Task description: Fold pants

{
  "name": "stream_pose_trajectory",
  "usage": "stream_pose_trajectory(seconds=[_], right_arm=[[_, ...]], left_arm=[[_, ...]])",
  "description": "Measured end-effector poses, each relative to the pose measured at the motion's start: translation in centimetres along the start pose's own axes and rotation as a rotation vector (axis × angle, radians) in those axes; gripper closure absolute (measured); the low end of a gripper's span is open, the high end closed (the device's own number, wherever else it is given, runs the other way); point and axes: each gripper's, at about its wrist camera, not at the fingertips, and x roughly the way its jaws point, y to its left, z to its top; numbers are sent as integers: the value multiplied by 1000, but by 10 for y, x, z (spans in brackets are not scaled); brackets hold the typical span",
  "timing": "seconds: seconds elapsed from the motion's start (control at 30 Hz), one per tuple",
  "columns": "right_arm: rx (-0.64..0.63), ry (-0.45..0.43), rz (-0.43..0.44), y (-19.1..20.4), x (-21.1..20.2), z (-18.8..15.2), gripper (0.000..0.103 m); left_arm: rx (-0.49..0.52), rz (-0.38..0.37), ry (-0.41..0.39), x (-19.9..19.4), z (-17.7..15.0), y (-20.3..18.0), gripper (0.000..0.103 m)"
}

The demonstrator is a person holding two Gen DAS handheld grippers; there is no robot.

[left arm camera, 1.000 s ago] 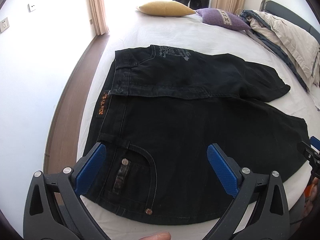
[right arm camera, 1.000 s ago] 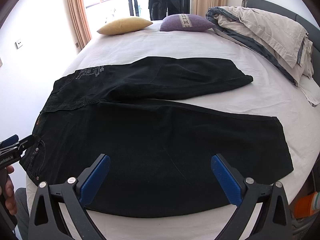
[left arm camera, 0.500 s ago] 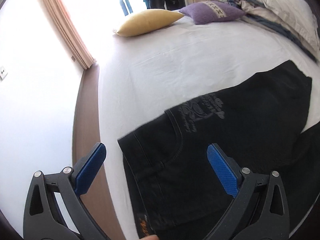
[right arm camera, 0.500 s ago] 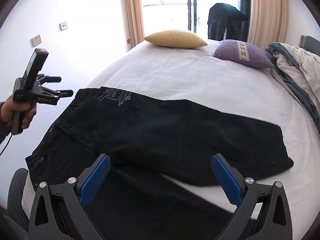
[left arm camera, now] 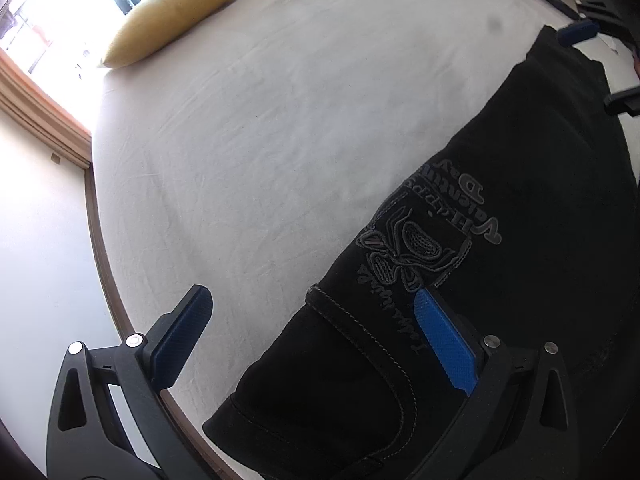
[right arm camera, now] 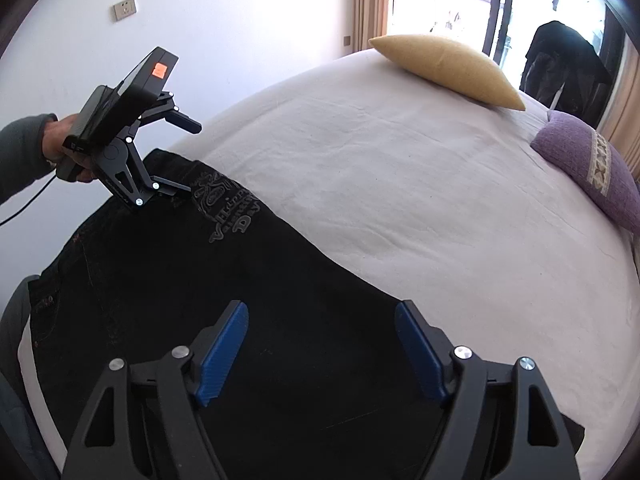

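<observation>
The black pants [right arm camera: 168, 280] lie unfolded on the bed [right arm camera: 400, 184], with the left gripper [left arm camera: 312, 336] and right gripper [right arm camera: 322, 350] both spread apart, gripping nothing, so all folding remains.

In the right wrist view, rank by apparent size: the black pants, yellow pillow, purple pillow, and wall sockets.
1. black pants, largest, though nearest the camera
2. yellow pillow and purple pillow: alike, and the purple one is cut off at the edge
3. wall sockets, smallest

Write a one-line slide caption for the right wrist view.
Open right hand-held gripper over black pants on the bed; left hand-held gripper at waistband.
</observation>
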Motion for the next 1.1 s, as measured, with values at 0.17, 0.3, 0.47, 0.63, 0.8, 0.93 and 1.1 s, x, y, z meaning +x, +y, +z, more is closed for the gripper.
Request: stream_pose_trajectory(seconds=[0.17,0.3,0.47,0.63,0.8,0.93,1.1], right_arm=[[-59,97,7,-4,34,9,32],[-104,147,5,-3,55,17,37],[-168,171,0,10,66,31,43],[-232,198,5,23,71,43,47],[-256,220,10,26,76,46,58],[-255,207,10,29,73,49,79],[-275,199,13,42,67,47,96]], left_arm=[[-16,-86,48,24,-6,5,15],[-11,-150,39,22,-12,3,51],[28,-90,-20,2,-23,-8,96],[79,-27,-104,-16,-50,-31,97],[99,8,-167,-36,-75,-36,97],[113,23,-179,-38,-80,-48,97],[91,25,-191,-49,-71,-48,97]])
